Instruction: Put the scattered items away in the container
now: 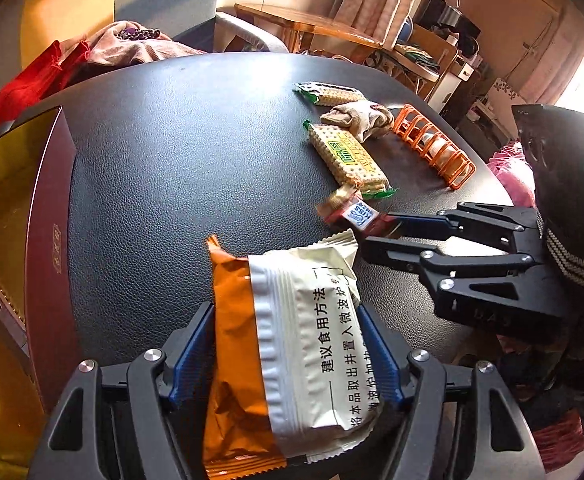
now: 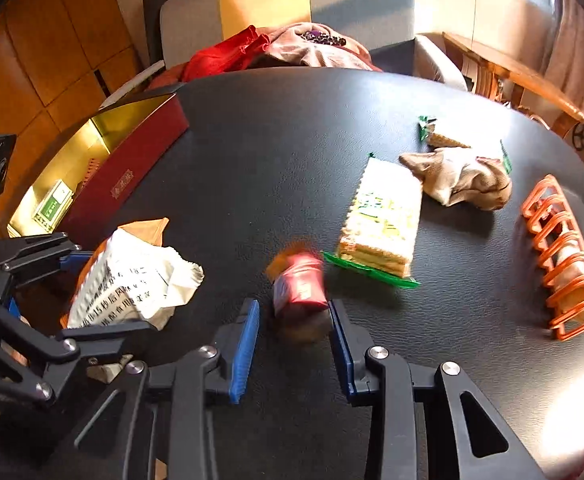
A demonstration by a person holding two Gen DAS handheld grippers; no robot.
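Both grippers are seen over a dark round table (image 1: 196,148), which serves as the landmark. At its left edge a long red box (image 2: 140,168) with a gold lining is placed, already containing a small green-and-white packet (image 2: 54,204).

At the near side of the table, next to the box, the left gripper (image 1: 288,344) is clenched on a white-and-orange snack packet (image 1: 292,352), gripped across its width by the blue pads. The packet is judged to be light, crinkly and soft, so a hold across the middle suits it.

Towards the table's near centre, the right gripper (image 2: 293,332) is parted around a small red packet (image 2: 301,284), which is blurred; whether either pad touches it cannot be told. It is judged light and slippery, best pinched across its short sides.

Further across the table lie a large pack of crackers (image 2: 383,220), a crumpled sock (image 2: 459,178) overlapping a second cracker pack (image 1: 329,94), and, towards the right edge, an orange wire holder (image 2: 559,256) with something pale inside.

Only the right wrist view shows the inside of the box and the gap around the red packet. Only the left wrist view shows the printed face of the held packet and the pads pressed on it.
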